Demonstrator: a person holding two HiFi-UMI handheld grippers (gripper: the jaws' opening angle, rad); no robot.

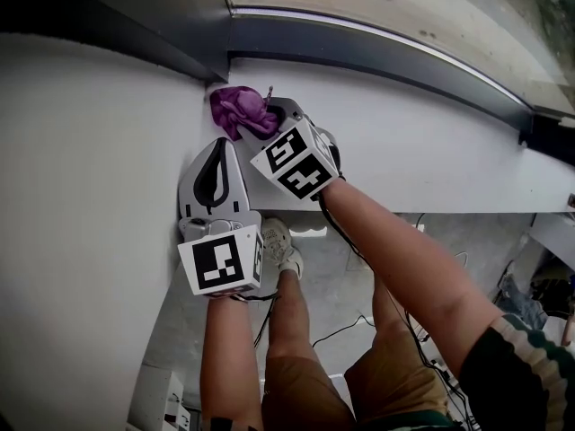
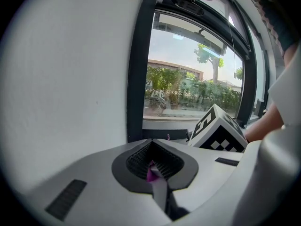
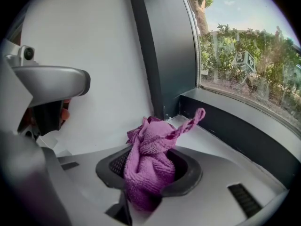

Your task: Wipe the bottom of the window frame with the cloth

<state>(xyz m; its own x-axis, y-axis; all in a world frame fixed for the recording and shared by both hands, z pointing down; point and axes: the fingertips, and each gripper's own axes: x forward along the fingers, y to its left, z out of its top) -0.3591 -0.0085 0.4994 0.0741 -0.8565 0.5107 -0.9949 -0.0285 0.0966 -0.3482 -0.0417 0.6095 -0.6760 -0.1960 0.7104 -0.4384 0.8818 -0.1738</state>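
Two grippers over the white sill (image 1: 422,151): left gripper (image 1: 218,151) nearest, jaws pressed together, idle. Right gripper (image 1: 274,115) ahead pinches bunched purple cloth (image 1: 238,108) at the sill's left corner. Window frame bottom (image 1: 377,52) lies just beyond, long axis running right; stroke likely goes rightward

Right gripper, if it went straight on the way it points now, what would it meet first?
Most likely the dark window frame, in the corner where its upright meets the bottom rail. The purple cloth bunched in the jaws of the right gripper would touch before the jaws do, though depth is hard to judge.
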